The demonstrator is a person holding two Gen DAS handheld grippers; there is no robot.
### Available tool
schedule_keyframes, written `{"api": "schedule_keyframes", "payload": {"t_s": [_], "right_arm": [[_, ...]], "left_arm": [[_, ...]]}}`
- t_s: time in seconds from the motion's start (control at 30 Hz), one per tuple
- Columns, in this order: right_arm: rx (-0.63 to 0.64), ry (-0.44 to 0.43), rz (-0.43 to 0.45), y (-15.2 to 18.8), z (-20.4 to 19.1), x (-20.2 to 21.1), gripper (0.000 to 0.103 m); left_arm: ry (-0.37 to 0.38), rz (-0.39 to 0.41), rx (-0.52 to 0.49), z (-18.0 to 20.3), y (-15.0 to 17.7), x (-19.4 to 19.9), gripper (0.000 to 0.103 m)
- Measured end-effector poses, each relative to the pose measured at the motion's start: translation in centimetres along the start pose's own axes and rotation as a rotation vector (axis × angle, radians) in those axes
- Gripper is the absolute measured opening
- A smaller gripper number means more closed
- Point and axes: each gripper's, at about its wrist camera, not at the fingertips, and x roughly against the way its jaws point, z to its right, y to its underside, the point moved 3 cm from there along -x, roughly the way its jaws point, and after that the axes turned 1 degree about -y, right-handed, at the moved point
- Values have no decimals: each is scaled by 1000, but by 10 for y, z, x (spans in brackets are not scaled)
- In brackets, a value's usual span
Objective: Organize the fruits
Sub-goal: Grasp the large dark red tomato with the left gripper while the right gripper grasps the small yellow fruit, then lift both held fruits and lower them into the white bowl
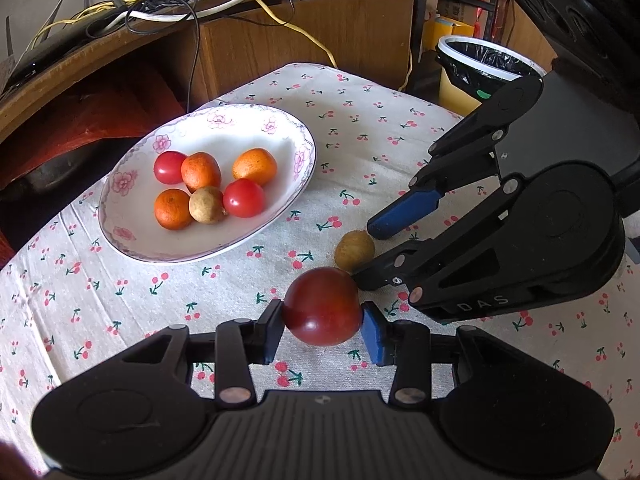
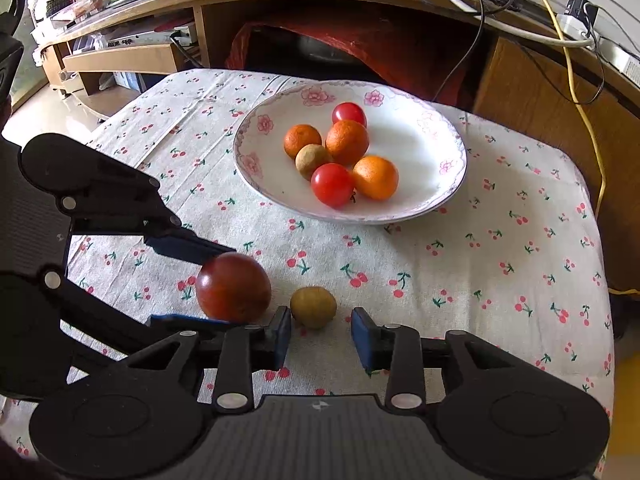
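The left gripper reached low over the bench, pointed toward the plate. The right gripper came in from the right, also low, its fingers angled down toward the cloth.

In the left wrist view, the right gripper's lower finger was mostly black linkage, and its tip was hard to make out behind the plum. In the right wrist view, the plum covered the tip of the left gripper's far finger. No hand showed in either view.

The left fingers were closed on the dark red plum, a pad pressed to each side; whether it had left the cloth could not be told. The right fingers stood apart around the small brown longan, which lay on the cloth just ahead of the pads, nearer the left one, with a clear gap to the right one. The longan lay just beside the plum, near the front of the bench.

The plate stood farther back on the bench, holding three oranges, two tomatoes and another brown fruit, bunched together and touching.
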Motion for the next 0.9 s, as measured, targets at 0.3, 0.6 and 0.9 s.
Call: {"api": "schedule_keyframes", "payload": {"t_s": [0.3, 0.6, 0.9], "right_arm": [[5, -14, 17, -6, -3, -3, 22], [-10, -12, -9, -6, -4, -3, 19], [-8, -3, -1, -6, -5, 2, 19]], "left_arm": [[-7, 6, -4, 0, 1, 3, 49], [-36, 2, 13, -8, 2, 5, 48], [-59, 9, 9, -12, 2, 9, 48]]}}
